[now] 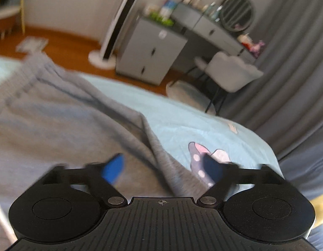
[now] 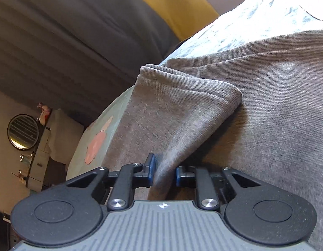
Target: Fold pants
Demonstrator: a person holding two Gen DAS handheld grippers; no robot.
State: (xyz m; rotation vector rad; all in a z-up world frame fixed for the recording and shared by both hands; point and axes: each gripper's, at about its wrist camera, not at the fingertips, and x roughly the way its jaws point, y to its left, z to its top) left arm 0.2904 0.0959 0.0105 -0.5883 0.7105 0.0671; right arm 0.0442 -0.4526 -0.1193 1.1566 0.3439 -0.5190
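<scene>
Pale blue bedsheet [image 1: 213, 113] is covering the bed, grey curtains [image 1: 291, 79] hanging past its far edge. Grey pants [image 1: 63, 121] are lying across the sheet toward the bed's right edge. Left gripper [image 1: 163, 167] is hovering over the pants, fingers spread, gripping nothing. Right gripper [image 2: 163, 171] is pinching a folded pant hem between its fingers [image 2: 150, 165].

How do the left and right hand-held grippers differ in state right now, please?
The left hand-held gripper has its jaws spread wide with nothing between them, while the right hand-held gripper has its jaws closed on a fold of the grey pants. The left view is motion-blurred and looks across the pants towards the room; the right view is sharp and sits close against the cloth. Both have blue pads and hang over the same pants on the light blue bedsheet.
</scene>
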